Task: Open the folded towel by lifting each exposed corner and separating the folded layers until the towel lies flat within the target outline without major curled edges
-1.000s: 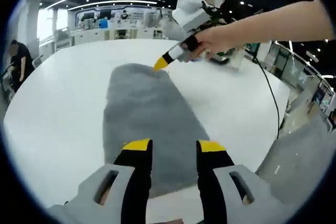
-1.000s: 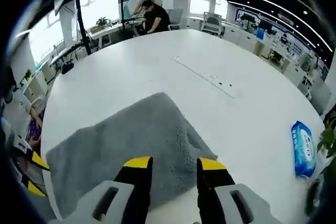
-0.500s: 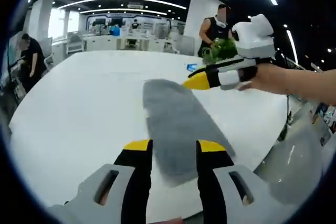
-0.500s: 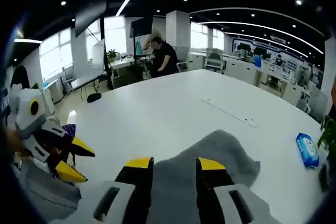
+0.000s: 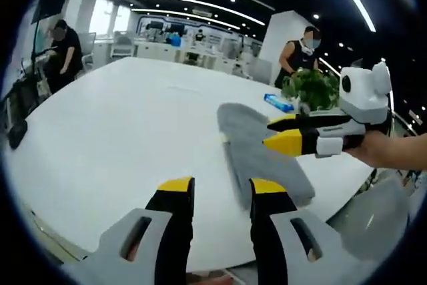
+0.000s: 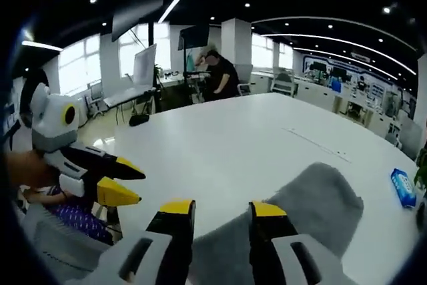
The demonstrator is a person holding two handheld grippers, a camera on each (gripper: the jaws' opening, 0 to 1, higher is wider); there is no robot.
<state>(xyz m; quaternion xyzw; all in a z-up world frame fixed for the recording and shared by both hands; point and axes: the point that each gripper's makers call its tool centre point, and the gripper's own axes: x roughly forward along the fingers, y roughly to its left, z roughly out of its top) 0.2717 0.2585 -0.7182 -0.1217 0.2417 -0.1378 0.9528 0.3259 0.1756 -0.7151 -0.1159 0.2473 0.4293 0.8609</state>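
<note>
Grey towel [image 5: 260, 151] lies folded, long and narrow, on white table [image 5: 120, 131].

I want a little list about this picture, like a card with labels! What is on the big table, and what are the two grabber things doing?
surface: large white table
main thing: grey towel, lying on the table, folded narrow
left hand-held gripper: open, empty, above the table beside the towel
right hand-held gripper: open, empty, over the towel's near end
other item: blue wipes packet near the far table edge
plant: green leaves beyond the towel
people: standing at desks in the background
</note>
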